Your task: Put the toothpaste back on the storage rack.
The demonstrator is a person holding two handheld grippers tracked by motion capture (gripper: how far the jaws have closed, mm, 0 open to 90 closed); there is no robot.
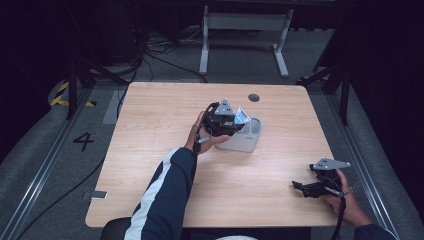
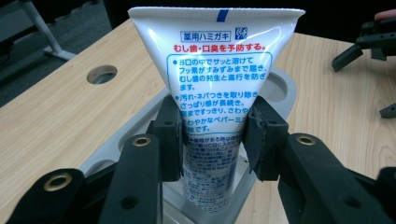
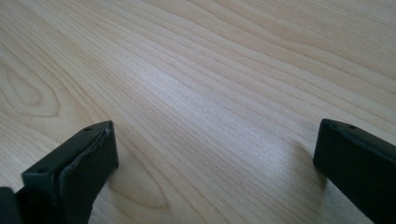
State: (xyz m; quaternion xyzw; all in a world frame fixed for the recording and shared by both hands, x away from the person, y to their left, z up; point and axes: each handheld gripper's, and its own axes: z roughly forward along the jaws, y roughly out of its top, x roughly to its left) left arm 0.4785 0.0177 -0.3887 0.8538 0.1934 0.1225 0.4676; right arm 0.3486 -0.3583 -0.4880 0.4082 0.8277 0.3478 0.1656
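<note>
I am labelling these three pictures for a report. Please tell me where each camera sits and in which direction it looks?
High view: above the person's side, looking forward and down on the table; both forearms, the left gripper and the right gripper show.
Left gripper view: rides on the left gripper, looking along its jaws, shut on the toothpaste tube standing in the grey holder.
Right gripper view: rides on the right gripper, looking low across bare wood between its open jaws.
Shared: the high and left gripper views both show the tube, the holder and the table's round hole.

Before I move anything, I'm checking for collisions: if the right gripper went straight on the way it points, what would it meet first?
Probably the table: the open right gripper looks along bare wood, tilted slightly down. Depth is unclear.
</note>
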